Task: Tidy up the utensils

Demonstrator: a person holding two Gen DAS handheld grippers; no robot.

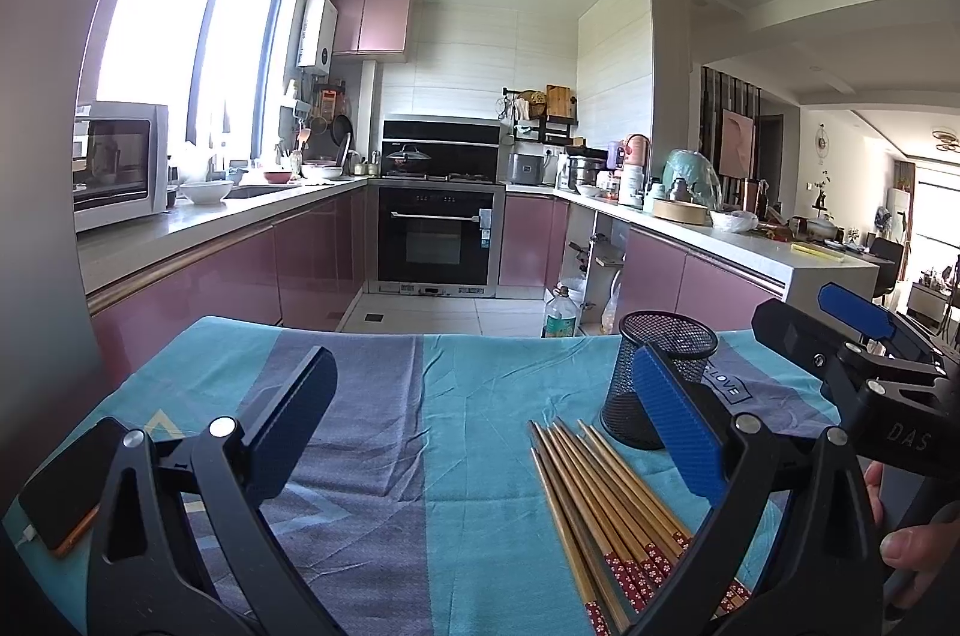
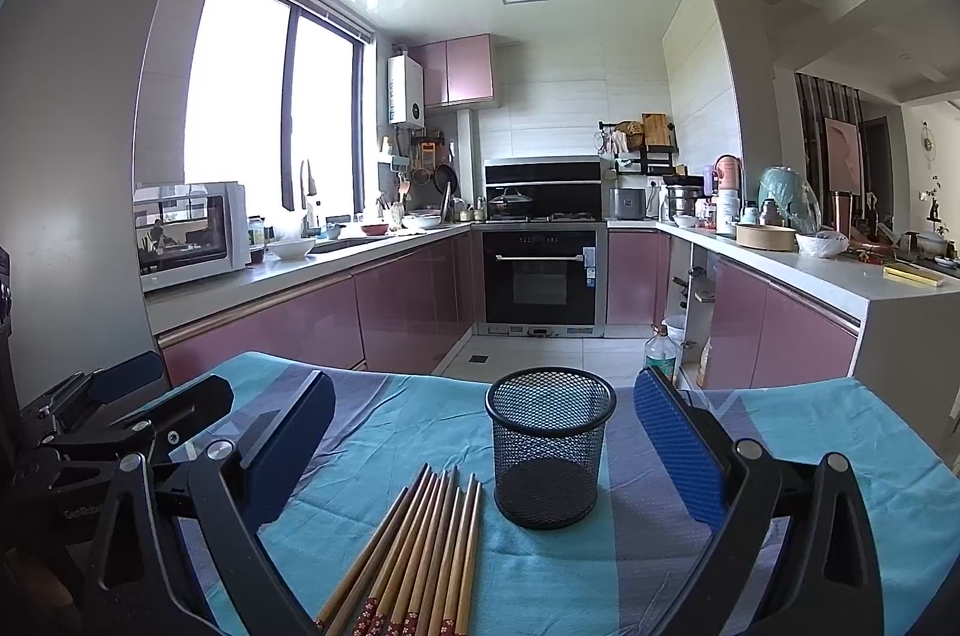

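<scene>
Several wooden chopsticks (image 1: 606, 498) with red patterned ends lie side by side on the blue striped tablecloth (image 1: 420, 426). Just behind them stands an empty black mesh cup (image 1: 672, 336), partly hidden by my left gripper's right finger. My left gripper (image 1: 480, 357) is open above the cloth, left of the chopsticks. In the right wrist view the chopsticks (image 2: 420, 546) lie between the open jaws of my right gripper (image 2: 483, 384), with the mesh cup (image 2: 549, 450) upright just beyond them. Each gripper shows in the other's view: right gripper (image 1: 822, 318), left gripper (image 2: 162, 384).
A phone (image 1: 66, 486) lies at the table's left edge. A hand (image 1: 912, 546) grips the right handle. Beyond the table's far edge is the kitchen floor with a plastic bottle (image 2: 660, 351), pink cabinets and an oven (image 2: 543, 276).
</scene>
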